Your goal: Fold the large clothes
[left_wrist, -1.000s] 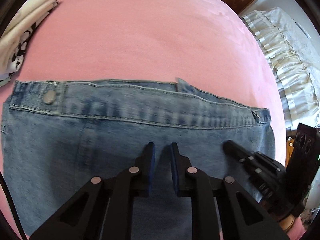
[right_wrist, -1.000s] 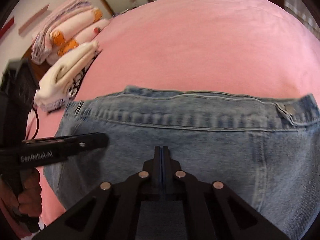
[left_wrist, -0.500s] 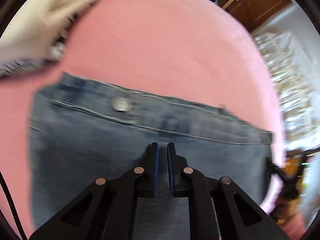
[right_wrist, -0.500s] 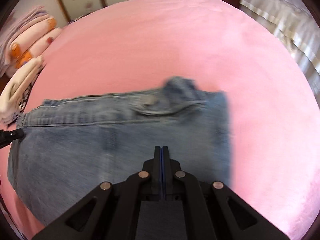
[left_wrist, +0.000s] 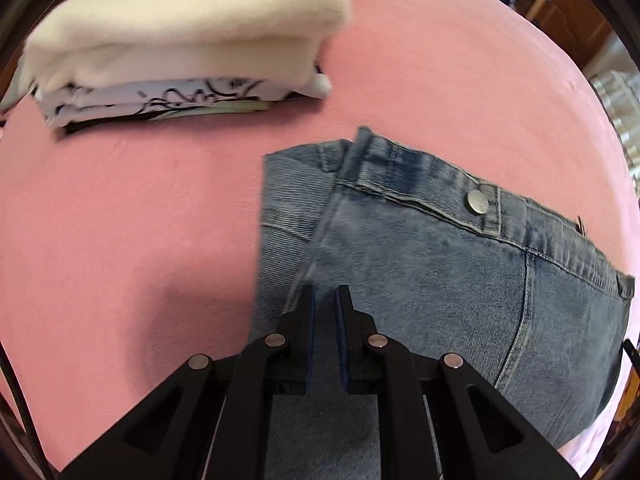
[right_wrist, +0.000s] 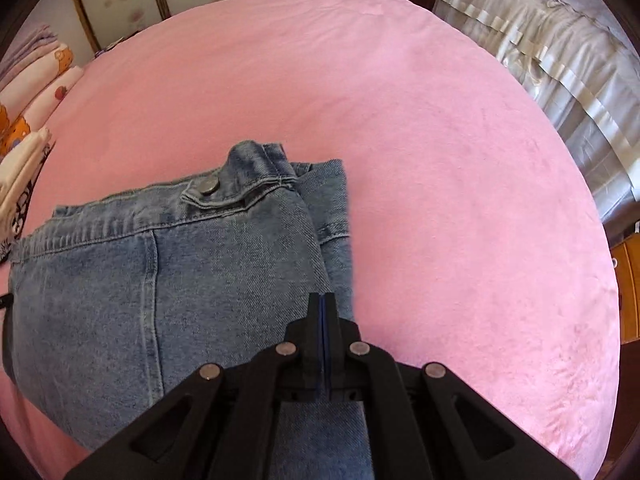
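Folded blue jeans point(left_wrist: 440, 280) lie on the pink bed cover point(left_wrist: 120, 220), waistband away from me, metal button point(left_wrist: 478, 202) facing up. My left gripper point(left_wrist: 325, 292) points down over their left edge, where the top layer's fold line runs to its left fingertip; its jaws stand a narrow slot apart with nothing pinched. In the right wrist view the jeans point(right_wrist: 180, 280) fill the lower left, and my right gripper point(right_wrist: 323, 300) is shut and empty above their right edge.
A stack of folded clothes point(left_wrist: 192, 40), cream on top and a black-and-white print below, sits on the bed beyond the jeans' left side. Folded patterned blankets point(right_wrist: 36, 76) lie at far left. Cream ruffled bedding point(right_wrist: 560, 60) borders the bed's right side.
Both grippers have slid outward from the middle of the jeans, the left to the left edge, the right to the right edge. The left jaws have narrowed. Neither gripper shows in the other's view now.
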